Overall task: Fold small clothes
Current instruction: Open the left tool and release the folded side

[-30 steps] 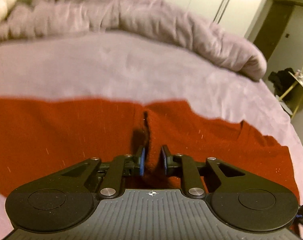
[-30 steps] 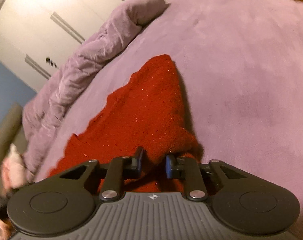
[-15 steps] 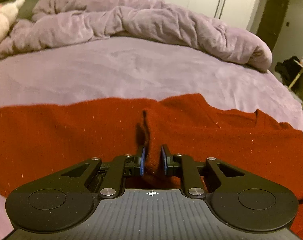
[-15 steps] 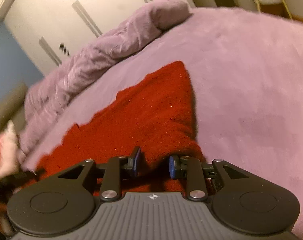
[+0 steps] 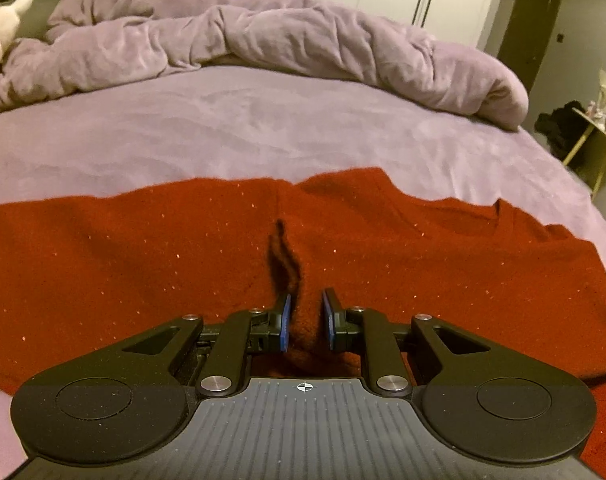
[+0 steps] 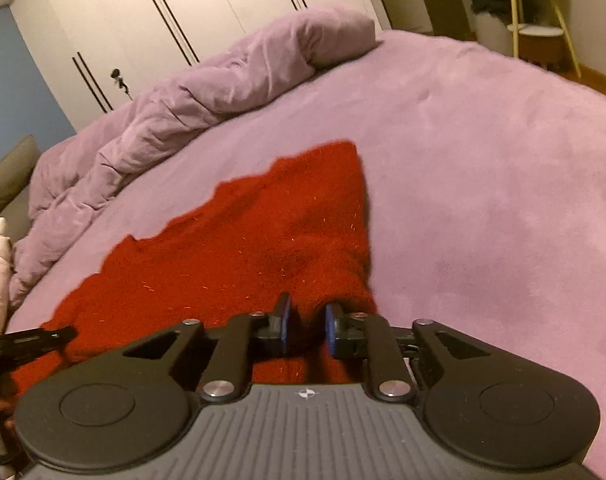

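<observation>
Both grippers pinch one fuzzy red garment on a plush lilac bed.
Left gripper (image 5: 306,318) nips a ridge of the glitter-flecked red knit (image 5: 143,264); right gripper (image 6: 306,326), jaws just narrowing, clamps a bunched corner. A rumpled duvet (image 5: 263,36) lies at twelve o'clock.

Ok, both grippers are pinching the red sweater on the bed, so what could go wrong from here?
The left gripper holds only a narrow ridge of the red sweater, so it may slip out when lifted. The right gripper, whose jaws have just been closing on a bunched corner, could let go unevenly. The sweater might also drag on the fuzzy bed cover, skewing the fold.
</observation>
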